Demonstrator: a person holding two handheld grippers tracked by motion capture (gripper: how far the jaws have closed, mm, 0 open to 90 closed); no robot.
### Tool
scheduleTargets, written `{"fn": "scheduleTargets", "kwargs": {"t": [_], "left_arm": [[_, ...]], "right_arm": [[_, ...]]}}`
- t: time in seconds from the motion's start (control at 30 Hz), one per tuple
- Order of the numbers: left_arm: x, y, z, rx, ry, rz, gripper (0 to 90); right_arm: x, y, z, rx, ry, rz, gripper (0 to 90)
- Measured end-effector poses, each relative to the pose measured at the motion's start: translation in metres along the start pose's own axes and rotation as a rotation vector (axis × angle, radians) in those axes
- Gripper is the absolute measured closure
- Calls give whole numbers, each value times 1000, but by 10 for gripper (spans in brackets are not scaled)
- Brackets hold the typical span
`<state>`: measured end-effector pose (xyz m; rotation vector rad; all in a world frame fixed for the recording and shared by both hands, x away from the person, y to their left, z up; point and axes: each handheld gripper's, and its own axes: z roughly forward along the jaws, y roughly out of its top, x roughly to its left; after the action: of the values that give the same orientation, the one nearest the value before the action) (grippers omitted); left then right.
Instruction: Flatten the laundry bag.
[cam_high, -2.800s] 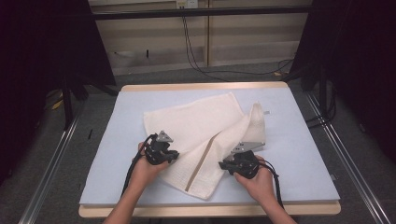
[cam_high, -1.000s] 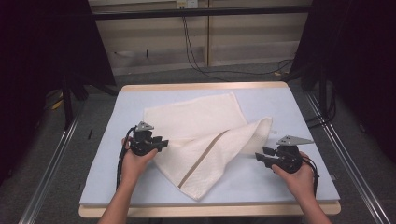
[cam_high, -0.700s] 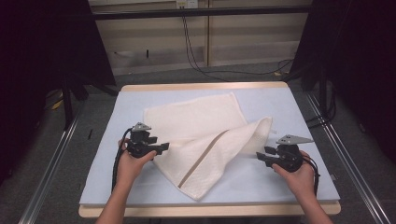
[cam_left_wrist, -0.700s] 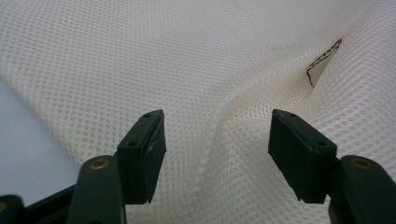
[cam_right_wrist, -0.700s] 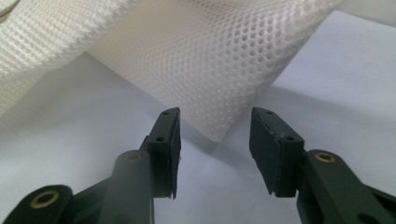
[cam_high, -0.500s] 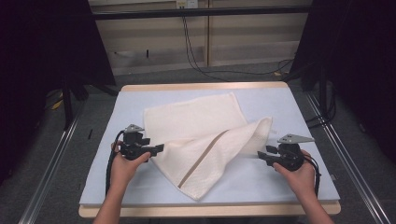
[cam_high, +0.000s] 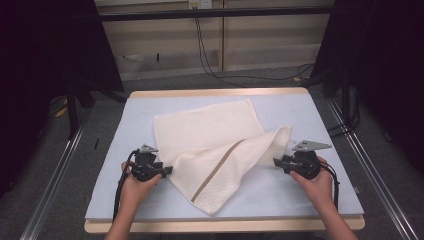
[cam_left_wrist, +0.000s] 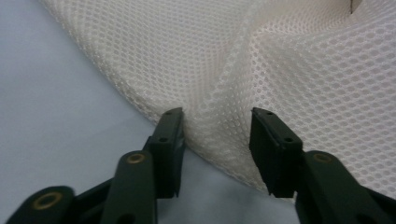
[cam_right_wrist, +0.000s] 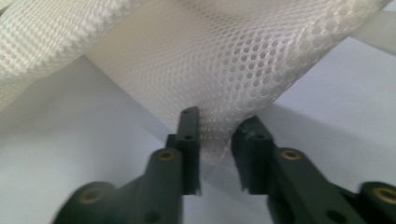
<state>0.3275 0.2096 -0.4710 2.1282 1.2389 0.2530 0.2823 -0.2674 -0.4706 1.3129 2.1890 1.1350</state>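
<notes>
A cream mesh towel (cam_high: 210, 135) with a tan stripe lies partly folded across the pale blue table (cam_high: 320, 195). My left gripper (cam_high: 169, 170) sits at the towel's left edge. In the left gripper view its jaws (cam_left_wrist: 217, 116) stand open, and a bunched fold of towel (cam_left_wrist: 280, 60) rests loosely between them on the table. My right gripper (cam_high: 276, 162) is at the towel's right corner. In the right gripper view it (cam_right_wrist: 217, 121) is shut on that corner of the towel (cam_right_wrist: 210, 60), which hangs lifted off the surface with a shadow under it.
The table has a wooden rim (cam_high: 215, 92) and bare blue surface to the left, right and front of the towel. Metal rails (cam_high: 55, 180) run along both sides on the floor. Cables (cam_high: 210, 50) hang at the back wall.
Both grippers drew the towel outward from the middle. Over the last second the left gripper slid a little left while the towel stayed put. The right gripper has barely moved.
</notes>
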Motion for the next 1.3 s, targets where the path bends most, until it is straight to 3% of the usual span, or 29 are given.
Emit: {"fn": "scheduleTargets", "kwargs": {"t": [0.03,0.13,0.2,0.3,0.4,0.5,0.57,0.73,0.8,0.87,0.93,1.0,1.07,1.13,1.17,1.2,1.23,1.3], "left_arm": [[1,0,0,-2,6,-12,637],[3,1,0,7,-32,-55,770],[7,5,-1,39,-59,-62,848],[16,11,-6,57,-52,-92,867],[34,11,-13,35,-91,-152,868],[45,11,-16,25,-113,-166,868],[50,12,-19,3,-130,-197,868],[52,12,-18,10,-137,-197,862],[50,13,-17,25,-126,-171,828],[45,15,-21,-15,-98,-168,722],[38,19,-26,-84,-116,-178,588],[29,25,-29,-111,-112,-129,535],[16,29,-24,-133,-136,-75,473],[2,32,-15,-122,-158,-25,473],[-5,33,-11,-127,-157,-7,472],[-11,35,-7,-134,-182,8,473],[-18,37,-2,-146,-188,42,472],[-29,39,5,-162,-171,104,464]], "right_arm": [[0,0,0,3,10,0,778],[0,0,1,6,18,-22,813],[0,0,1,4,19,-43,819],[-1,1,0,-9,16,-72,822],[-3,1,-2,-21,22,-97,823],[-2,0,-2,-36,44,-121,823],[0,0,-3,-42,60,-150,824],[5,-4,-5,-44,88,-223,819],[5,-7,-6,-40,87,-212,798],[4,-10,-8,-35,81,-209,798],[4,-10,-10,-34,83,-209,803],[6,-9,-10,-33,75,-214,804],[7,-9,-10,-32,77,-214,803],[6,-9,-9,-35,77,-210,803],[6,-9,-9,-33,83,-213,803],[7,-9,-10,-28,79,-217,804],[7,-10,-10,-27,78,-219,806],[8,-10,-11,-27,89,-230,805]]}}
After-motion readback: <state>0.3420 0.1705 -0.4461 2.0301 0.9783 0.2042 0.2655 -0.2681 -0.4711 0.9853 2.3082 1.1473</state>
